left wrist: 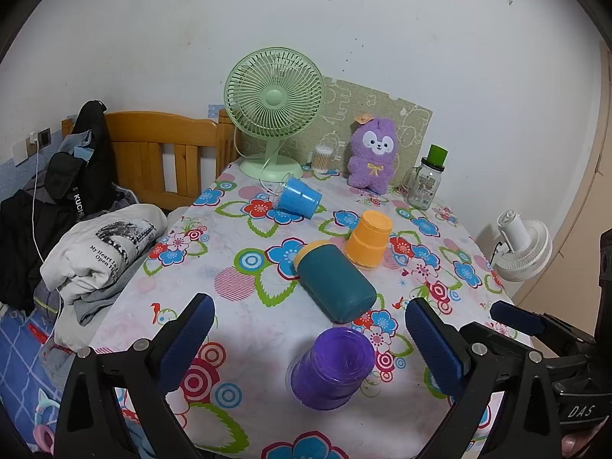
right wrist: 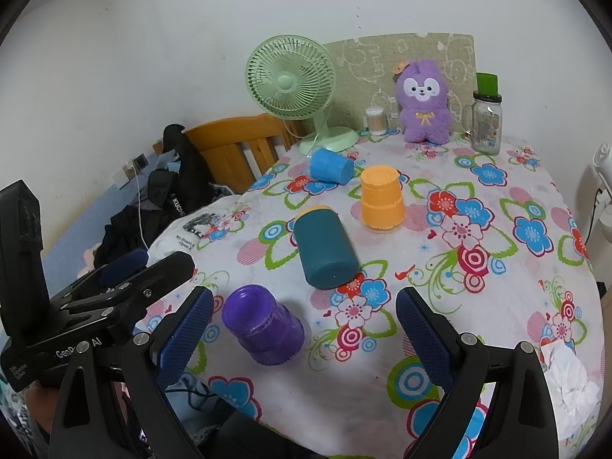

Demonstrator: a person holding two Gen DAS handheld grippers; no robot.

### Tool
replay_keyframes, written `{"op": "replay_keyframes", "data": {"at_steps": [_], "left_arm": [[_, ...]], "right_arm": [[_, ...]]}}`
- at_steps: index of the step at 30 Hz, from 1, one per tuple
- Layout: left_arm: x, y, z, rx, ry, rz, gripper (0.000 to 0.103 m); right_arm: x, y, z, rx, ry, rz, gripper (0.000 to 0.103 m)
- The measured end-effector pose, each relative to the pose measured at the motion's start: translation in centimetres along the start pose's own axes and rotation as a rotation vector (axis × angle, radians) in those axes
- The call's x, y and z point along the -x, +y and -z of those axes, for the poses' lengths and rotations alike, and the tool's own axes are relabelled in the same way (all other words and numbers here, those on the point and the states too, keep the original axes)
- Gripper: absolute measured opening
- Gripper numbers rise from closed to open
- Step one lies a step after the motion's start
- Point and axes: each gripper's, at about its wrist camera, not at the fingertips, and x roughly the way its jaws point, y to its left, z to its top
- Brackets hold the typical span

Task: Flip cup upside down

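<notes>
On the flower-patterned bench (left wrist: 244, 306), nearest to you, the purple plastic cup (left wrist: 332, 368) stands mouth-down, closed base up, and the orange plastic cup (left wrist: 369, 239) farther back stands the same way. Two cups lie on their sides: the dark teal plastic cup with a yellow rim (left wrist: 334, 281) in the middle, and the small blue plastic cup (left wrist: 298, 196) near the green desk fan (left wrist: 273, 113).

Your left tool (left wrist: 310, 334) is spread wide with nothing between its pads, held low over the near edge with the purple cup just ahead of it. Your right tool (right wrist: 304, 325) is likewise spread and empty, beside the left one, the purple cup towards its left pad.

You look to be between grasps, with one flip seemingly finished. Your likely next target is the teal cup: reach past the purple one, close across its round wall, lift, rotate, and set it down on its rim. Expect it to roll if nudged.
</notes>
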Motion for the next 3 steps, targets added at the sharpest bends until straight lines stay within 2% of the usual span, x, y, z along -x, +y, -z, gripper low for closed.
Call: {"op": "replay_keyframes", "data": {"at_steps": [3], "left_arm": [[0.03, -0.12, 0.07, -0.009, -0.005, -0.001, 0.102]], "right_arm": [[0.03, -0.07, 0.04, 0.0, 0.0, -0.001, 0.098]]}}
